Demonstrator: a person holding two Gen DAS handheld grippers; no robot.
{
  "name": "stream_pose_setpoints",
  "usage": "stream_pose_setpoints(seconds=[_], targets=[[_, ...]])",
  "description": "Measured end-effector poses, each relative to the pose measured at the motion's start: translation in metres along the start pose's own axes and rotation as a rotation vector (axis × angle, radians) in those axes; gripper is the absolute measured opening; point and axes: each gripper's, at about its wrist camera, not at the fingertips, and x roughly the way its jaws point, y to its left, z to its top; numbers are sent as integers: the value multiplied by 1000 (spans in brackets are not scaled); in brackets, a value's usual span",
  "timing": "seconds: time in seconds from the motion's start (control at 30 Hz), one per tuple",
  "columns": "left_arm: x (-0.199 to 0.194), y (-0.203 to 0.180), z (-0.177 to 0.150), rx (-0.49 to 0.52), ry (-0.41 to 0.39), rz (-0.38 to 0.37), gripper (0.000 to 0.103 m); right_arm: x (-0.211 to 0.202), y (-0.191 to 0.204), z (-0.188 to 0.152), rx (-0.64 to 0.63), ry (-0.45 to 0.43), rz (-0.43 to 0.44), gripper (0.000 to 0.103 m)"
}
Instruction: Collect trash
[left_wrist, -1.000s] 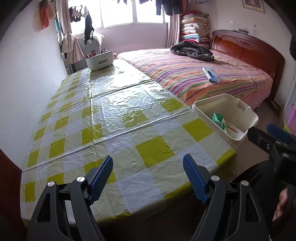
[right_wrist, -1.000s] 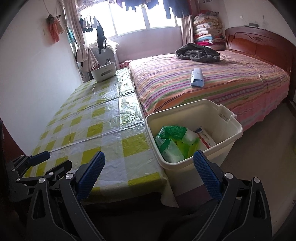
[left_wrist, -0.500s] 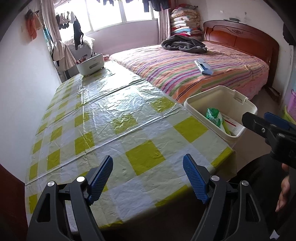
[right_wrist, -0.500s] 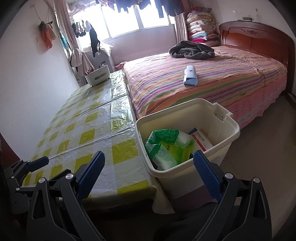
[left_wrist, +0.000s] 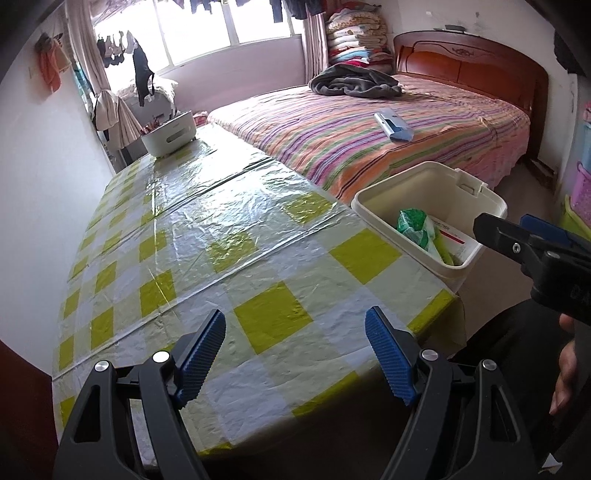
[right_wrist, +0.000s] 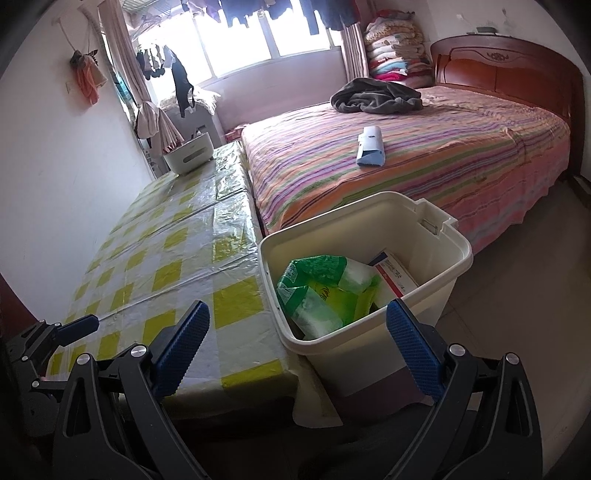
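Right wrist: bin (right_wrist: 436, 236) beside table (right_wrist: 155, 258).

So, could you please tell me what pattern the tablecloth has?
The tablecloth has yellow-green and white checks, clearest in the left wrist view.

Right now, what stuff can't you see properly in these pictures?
- Bottom of the white bin, both views: the green bag and red-and-white box cover it.
- Print on that box: too small to read.
- What fills the small white basket at the table's far end: too far away.
- The blue-and-white thing on the bed: too small to identify.
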Motion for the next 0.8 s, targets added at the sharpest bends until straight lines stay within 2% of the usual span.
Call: stream_pose_setpoints(seconds=[0.17, 0.47, 0.8], targets=[[-1, -6, 1, 16, -11, -10, 76, -1, -4, -1, 7, 2, 0, 95], [-12, -16, 3, 45, -109, -51, 76, 0, -12, -4, 24, 4, -7, 95], [-7, 2, 10, -18, -92, -38, 76, 0, -7, 4, 13, -2, -11, 95]])
